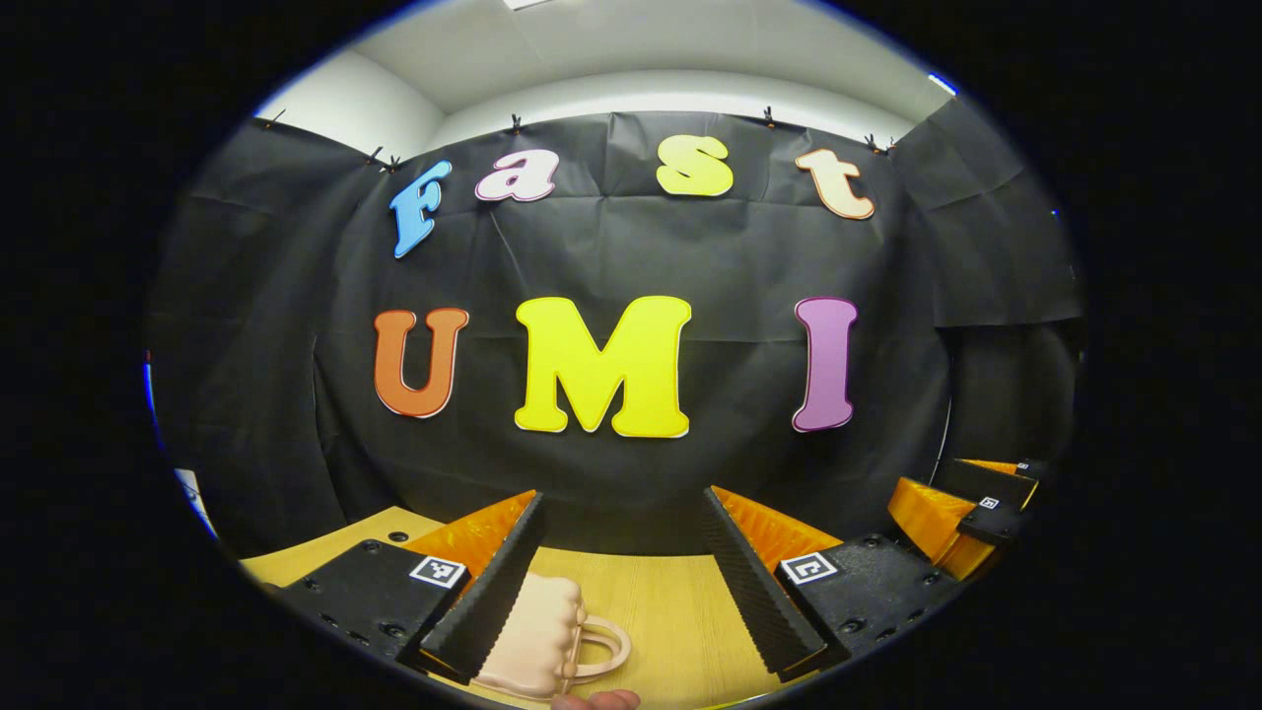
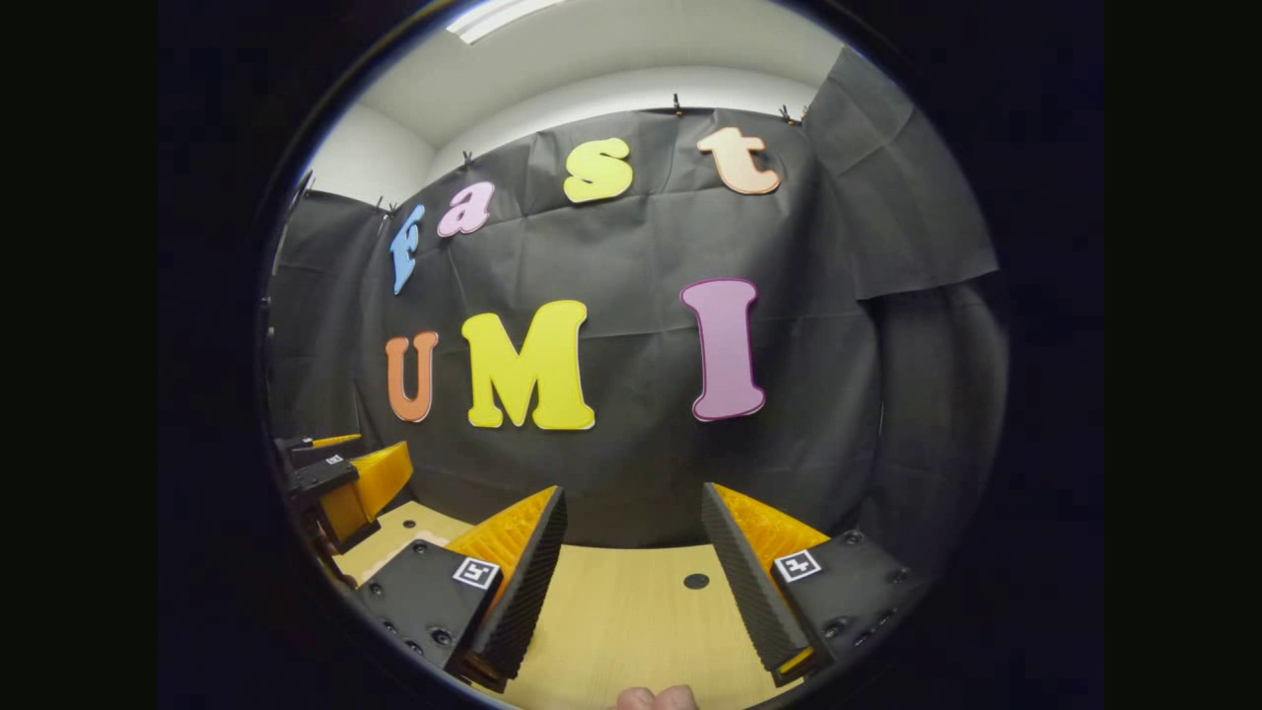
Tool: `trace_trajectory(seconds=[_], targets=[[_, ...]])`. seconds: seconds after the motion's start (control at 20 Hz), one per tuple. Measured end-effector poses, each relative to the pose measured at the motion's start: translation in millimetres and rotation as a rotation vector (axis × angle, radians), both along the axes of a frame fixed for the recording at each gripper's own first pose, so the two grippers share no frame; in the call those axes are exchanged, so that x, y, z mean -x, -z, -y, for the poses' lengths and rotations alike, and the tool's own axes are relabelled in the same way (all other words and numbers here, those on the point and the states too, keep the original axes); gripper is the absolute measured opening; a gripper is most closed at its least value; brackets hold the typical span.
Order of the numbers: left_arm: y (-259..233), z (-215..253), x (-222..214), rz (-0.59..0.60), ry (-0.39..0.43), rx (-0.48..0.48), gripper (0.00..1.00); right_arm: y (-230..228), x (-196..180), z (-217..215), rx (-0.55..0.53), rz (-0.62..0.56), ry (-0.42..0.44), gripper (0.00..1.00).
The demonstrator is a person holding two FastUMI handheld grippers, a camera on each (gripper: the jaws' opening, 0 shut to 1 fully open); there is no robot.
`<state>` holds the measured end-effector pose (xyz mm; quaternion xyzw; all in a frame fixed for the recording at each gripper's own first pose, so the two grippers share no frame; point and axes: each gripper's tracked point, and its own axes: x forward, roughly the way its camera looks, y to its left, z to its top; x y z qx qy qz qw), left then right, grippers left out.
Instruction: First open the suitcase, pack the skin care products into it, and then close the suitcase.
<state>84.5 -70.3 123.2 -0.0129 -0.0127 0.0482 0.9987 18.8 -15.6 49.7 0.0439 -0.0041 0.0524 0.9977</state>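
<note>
A small peach-pink suitcase (image 1: 532, 636) with a loop handle lies on the wooden table (image 1: 670, 611) at the bottom of the left gripper view, partly hidden behind the left finger. Its lid looks closed. My left gripper (image 1: 623, 503) hovers above it, open, nothing between the ribbed pads. In the right gripper view my right gripper (image 2: 632, 493) is open too, over bare table (image 2: 621, 611). A pale pink edge (image 2: 399, 554), probably the suitcase, peeks out past its left finger.
The right gripper (image 1: 971, 508) appears at the far right of the left gripper view, and the left gripper (image 2: 345, 478) at the far left of the right gripper view. A small round hole (image 2: 696, 581) marks the tabletop. Black cloth walls close the back. Fingertips (image 2: 656, 698) show at the bottom edge.
</note>
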Motion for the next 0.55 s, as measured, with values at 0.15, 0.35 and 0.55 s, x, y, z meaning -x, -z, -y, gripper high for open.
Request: trace_trajectory(seconds=[0.15, 0.35, 0.55], targets=[[2.5, 1.3, -1.0, -0.007, 0.006, 0.019, 0.99, 6.9, 1.7, -5.9, 0.018, -0.014, -0.006, 0.82], [4.5, -4.2, 2.4, -0.003, -0.011, -0.009, 0.99, 8.4, 0.2, -6.5, 0.010, -0.024, 0.027, 0.82], [7.0, -14.8, 0.1, -0.006, -0.016, -0.019, 1.00, 13.2, -1.5, -11.8, 0.021, -0.040, 0.033, 0.82]])
